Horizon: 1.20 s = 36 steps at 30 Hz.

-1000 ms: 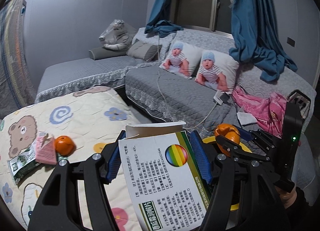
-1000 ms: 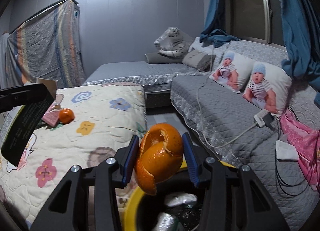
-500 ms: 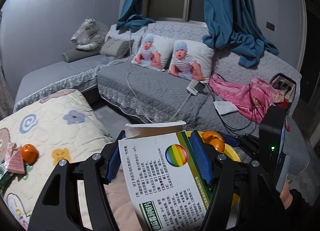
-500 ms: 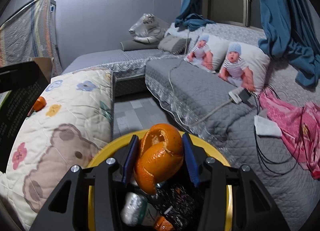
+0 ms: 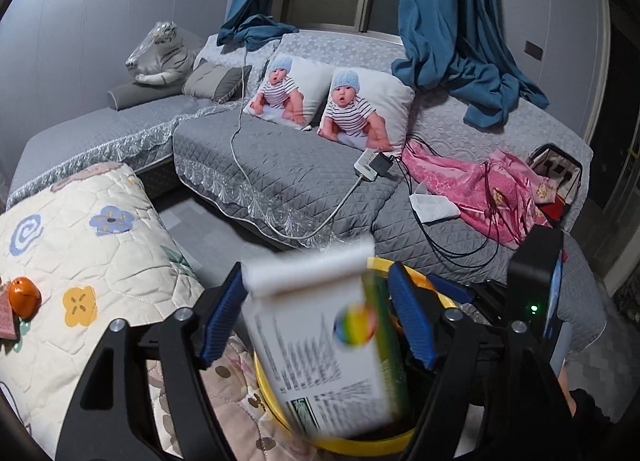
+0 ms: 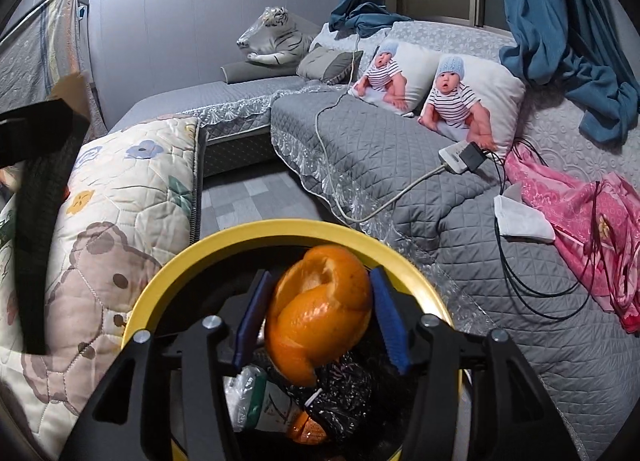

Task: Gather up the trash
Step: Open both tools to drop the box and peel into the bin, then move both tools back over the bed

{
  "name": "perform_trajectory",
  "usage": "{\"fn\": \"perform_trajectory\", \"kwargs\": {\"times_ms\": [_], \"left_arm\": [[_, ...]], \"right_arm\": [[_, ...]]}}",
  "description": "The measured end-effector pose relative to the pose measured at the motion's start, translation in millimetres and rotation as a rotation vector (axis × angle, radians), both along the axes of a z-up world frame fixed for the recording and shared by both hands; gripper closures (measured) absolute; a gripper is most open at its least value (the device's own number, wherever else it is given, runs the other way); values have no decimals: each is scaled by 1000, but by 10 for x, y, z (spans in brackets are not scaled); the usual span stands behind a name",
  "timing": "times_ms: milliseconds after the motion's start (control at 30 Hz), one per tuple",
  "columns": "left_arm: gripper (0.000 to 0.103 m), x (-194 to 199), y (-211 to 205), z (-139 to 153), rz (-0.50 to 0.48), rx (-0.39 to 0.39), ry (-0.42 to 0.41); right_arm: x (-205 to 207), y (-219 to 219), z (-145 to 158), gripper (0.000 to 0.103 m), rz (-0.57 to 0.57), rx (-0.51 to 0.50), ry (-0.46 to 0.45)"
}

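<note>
Since the earlier frames both grippers have been carried off the quilted cover and brought over the yellow bin, and both sets of jaws have just been opening.

Nearest in the left wrist view, the left gripper [image 5: 316, 317] is seen with its jaws spread. The paper box [image 5: 324, 345] is between them, blurred and tilted, with a gap showing at the right pad; it is judged released and dropping. Its long axis runs from the near bottom up toward the far flap, roughly along the fingers, and its lower end is already inside the rim of the yellow bin [image 5: 280, 417].

In the right wrist view, the right gripper [image 6: 316, 317] is likewise spread. The orange peel [image 6: 320, 313] sits between the pads with clear space on the right side; contact on the left pad cannot be settled. The peel hangs directly above the bin's opening, over the wrappers already lying inside, the rim [image 6: 256, 233] curving just beyond it.

The governing relation is vertical: both items lie straight above the bin mouth, so nothing more than a clean release is judged necessary.

Further left, on the quilted cover [image 5: 100, 261], a small orange [image 5: 24, 297] and a pink packet [image 5: 8, 321] are left uncollected. The left gripper is the nearer to them.
</note>
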<state>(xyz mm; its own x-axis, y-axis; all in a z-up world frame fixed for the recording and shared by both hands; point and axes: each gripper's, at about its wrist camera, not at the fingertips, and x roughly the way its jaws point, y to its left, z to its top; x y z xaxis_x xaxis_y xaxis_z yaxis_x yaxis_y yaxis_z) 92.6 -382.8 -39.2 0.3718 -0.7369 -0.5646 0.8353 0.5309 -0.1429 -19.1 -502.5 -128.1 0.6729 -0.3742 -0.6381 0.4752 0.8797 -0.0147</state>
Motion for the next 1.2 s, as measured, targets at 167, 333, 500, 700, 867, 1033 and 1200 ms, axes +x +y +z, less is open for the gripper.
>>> {"fn": "perform_trajectory", "kwargs": {"times_ms": [167,333,500,700,867,1033,1200], "left_arm": [[19,129,61,-42,35,-11,41],[10,292,240,-16,79,-32,53],[9,507,645,83,148,-47,-14],[9,856,1442,151,269,-35,-92],[9,1075,2191,102,415,5,-115],[9,1273,2976,24,533,25,-106],[8,1456,3530,-58,550,64,-162]], "right_arm": [[-38,-66,43,40,-33,-4,-9],[-30,-28,101,37,-27,-12,-27],[98,188,260,32,58,-28,-66],[512,735,458,27,241,-55,-109],[890,1197,529,27,372,-55,-119],[1246,1692,542,26,499,-69,-105],[1610,2123,512,26,620,-55,-76]]}}
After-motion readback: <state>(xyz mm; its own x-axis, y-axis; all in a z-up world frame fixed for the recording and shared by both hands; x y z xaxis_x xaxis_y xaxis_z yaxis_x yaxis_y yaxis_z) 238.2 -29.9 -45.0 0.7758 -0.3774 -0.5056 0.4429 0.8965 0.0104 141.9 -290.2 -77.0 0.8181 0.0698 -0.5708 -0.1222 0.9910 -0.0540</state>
